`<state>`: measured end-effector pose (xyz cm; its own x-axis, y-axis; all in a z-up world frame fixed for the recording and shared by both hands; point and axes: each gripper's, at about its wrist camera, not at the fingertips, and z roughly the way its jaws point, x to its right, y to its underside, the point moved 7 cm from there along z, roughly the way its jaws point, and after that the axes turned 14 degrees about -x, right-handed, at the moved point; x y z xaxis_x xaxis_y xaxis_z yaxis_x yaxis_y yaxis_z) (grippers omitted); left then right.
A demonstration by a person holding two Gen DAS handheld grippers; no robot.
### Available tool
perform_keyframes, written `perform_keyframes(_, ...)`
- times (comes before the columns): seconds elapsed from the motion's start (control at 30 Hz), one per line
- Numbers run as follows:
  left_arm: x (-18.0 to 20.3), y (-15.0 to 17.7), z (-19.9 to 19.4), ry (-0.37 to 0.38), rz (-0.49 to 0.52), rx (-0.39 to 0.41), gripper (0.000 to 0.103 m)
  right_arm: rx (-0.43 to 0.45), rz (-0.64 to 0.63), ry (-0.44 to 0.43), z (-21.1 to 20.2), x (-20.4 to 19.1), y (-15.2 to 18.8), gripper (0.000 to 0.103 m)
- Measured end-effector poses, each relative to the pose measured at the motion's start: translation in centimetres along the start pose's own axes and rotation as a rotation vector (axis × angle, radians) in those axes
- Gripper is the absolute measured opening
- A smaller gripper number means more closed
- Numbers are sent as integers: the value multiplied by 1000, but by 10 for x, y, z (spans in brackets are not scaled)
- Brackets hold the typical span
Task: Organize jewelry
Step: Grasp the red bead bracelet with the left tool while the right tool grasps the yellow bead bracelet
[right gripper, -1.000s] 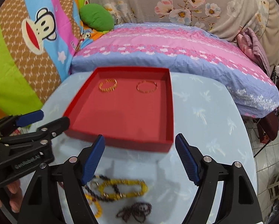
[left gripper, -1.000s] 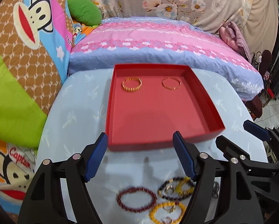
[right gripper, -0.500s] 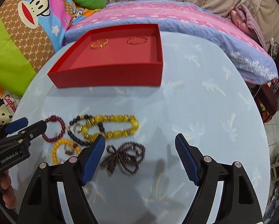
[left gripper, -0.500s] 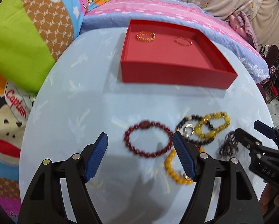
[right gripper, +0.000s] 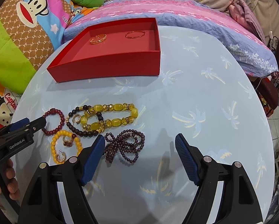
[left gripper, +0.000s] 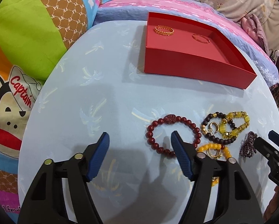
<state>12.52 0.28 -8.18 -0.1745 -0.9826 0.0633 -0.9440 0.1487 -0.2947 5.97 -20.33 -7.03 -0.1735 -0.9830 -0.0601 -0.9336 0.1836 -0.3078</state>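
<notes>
Bracelets heaped on table near red tray; left tongs closing, empty, beside red bracelet; right tongs wide, empty. Risk: snagging tangled neighbours.

bracelets before tray

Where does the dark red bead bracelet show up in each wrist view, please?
Left wrist view: the red bracelet lies lower centre-right on the table, its near side behind the left gripper's right finger.
Right wrist view: the red bracelet lies at left, its left side behind the left gripper's tip.
Shared landmark: the red tray, beyond the bracelet in both.
</notes>
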Motion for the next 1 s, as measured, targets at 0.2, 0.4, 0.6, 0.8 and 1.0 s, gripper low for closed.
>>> perform_keyframes(0.2, 7, -3, 7, -25, 40, 10, 49, 0, 0, -4, 4, 0, -9, 74)
perform_keyframes(0.4, 16, -8, 7, 26, 77, 2, 11, -1, 4, -2, 11, 3, -23, 72)
perform_keyframes(0.6, 17, -10, 8, 27, 80, -5, 8, -6, 3, 7, 20, 4, -36, 58)
perform_keyframes(0.8, 18, -9, 8, 16, 83, -3, 8, -23, -11, -1, 33, -2, -40, 47)
perform_keyframes(1.0, 17, -9, 9, 23, 73, -8, 8, -8, -63, 20, 33, -9, -39, 21)
